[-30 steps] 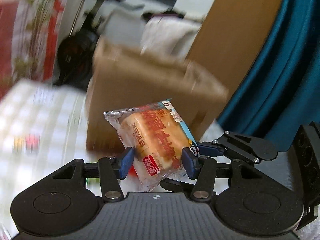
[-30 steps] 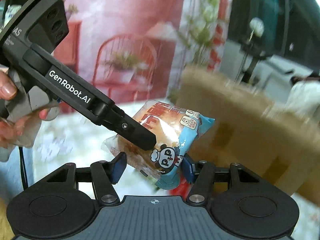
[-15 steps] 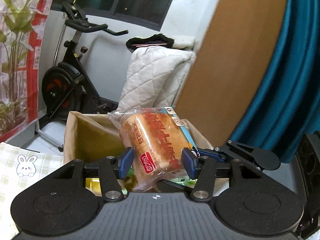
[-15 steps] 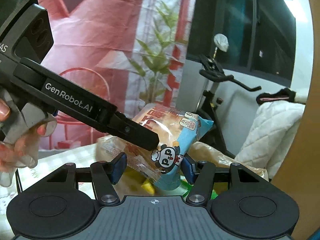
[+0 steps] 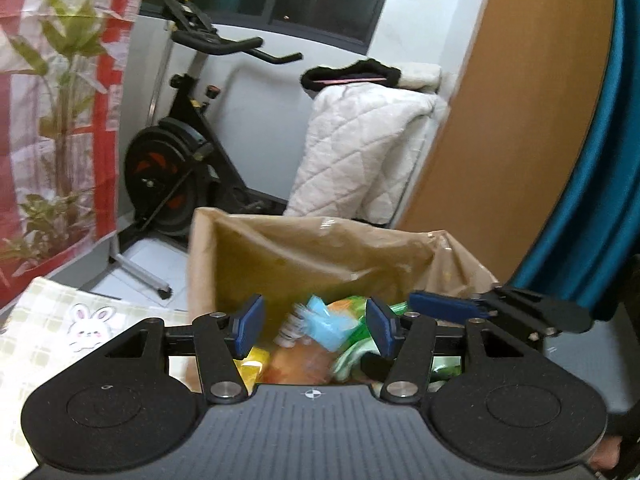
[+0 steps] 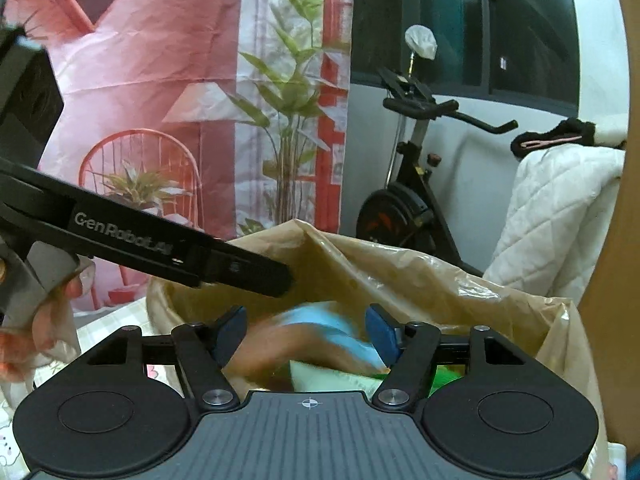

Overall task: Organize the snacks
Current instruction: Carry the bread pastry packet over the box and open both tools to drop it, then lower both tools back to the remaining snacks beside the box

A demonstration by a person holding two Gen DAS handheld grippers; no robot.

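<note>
A brown paper bag [image 5: 320, 252] stands open in front of both grippers; it also shows in the right wrist view [image 6: 400, 272]. The bread packet [image 5: 316, 332], orange with a light blue end, is blurred and falling inside the bag among several green and yellow snack packets; it shows blurred in the right wrist view [image 6: 304, 340]. My left gripper [image 5: 312, 324] is open above the bag's mouth. My right gripper [image 6: 308, 332] is open above the bag too. The left gripper's body [image 6: 160, 244] crosses the right wrist view.
An exercise bike [image 5: 180, 152] stands behind the bag, with a white quilted cover [image 5: 360, 148] beside it. A wooden panel [image 5: 512, 120] and a blue curtain [image 5: 600, 184] are to the right. A checked tablecloth with a rabbit [image 5: 88, 324] lies at the left.
Both grippers opened and let go of the bread packet, which dropped into the bag. A second ago both held it in front of the bag, then raised it over the opening.
</note>
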